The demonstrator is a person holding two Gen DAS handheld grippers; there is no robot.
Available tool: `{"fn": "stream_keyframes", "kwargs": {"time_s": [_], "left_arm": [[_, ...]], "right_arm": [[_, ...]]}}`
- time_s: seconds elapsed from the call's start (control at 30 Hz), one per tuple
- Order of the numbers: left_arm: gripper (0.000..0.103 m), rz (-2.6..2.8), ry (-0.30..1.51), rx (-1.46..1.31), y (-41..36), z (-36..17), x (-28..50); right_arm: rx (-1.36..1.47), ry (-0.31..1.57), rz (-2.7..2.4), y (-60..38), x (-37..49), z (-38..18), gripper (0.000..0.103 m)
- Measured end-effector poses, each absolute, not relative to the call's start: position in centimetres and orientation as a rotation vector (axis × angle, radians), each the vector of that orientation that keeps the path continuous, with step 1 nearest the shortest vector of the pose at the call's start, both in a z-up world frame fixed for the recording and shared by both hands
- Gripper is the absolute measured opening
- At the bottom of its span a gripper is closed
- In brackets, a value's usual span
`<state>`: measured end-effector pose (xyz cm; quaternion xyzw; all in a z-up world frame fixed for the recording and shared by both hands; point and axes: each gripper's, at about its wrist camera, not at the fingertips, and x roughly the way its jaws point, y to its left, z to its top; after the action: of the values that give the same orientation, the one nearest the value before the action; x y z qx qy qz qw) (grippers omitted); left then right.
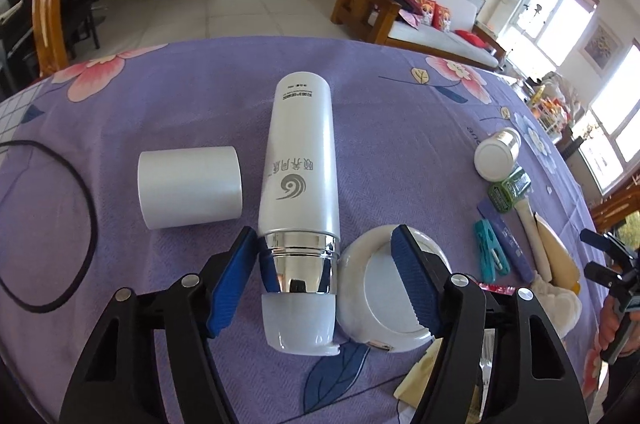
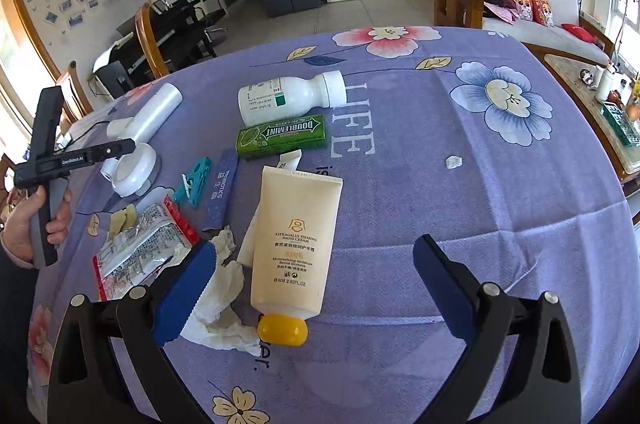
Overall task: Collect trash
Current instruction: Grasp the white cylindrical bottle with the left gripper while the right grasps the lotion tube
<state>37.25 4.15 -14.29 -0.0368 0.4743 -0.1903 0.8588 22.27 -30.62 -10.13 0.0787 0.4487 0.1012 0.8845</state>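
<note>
While your left gripper (image 1: 324, 280) gapes around the white bottle's (image 1: 298, 159) chrome neck at frame centre (pads not touching), your right gripper (image 2: 316, 288) spread wide, hand cream tube (image 2: 290, 244) between its fingers, crumpled tissue (image 2: 218, 308) lower left.

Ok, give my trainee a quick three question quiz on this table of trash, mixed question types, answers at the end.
1. True or false: the left gripper is shut on the tall white bottle.
2. Which thing lies right beside the green gum pack, on its far side? A) white pill bottle B) teal clip C) crumpled tissue
3. Fill in: the hand cream tube between the right gripper fingers has a ____ cap.

Key: 1 false, its jaws are open around the bottle's silver neck; 2 A; 3 yellow.
</note>
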Motion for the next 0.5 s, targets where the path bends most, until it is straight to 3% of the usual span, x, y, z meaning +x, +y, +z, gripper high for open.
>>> {"fn": "stream_keyframes", "kwargs": {"time_s": [0.37,0.43,0.5], "left_arm": [[0.061,-0.407,0.957,-0.11,4.4,-14.3,37.1],[0.059,-0.423,0.959,-0.112,4.5,-14.4,37.1],[0.057,-0.439,0.959,-0.119,4.5,-14.4,37.1]], "right_arm": [[0.113,1.023,0.248,-28.3,23.4,-12.5,0.08],[0.093,1.016,0.248,-28.1,23.3,-12.4,0.071],[0.078,1.019,0.249,-27.8,23.3,-12.4,0.053]]}}
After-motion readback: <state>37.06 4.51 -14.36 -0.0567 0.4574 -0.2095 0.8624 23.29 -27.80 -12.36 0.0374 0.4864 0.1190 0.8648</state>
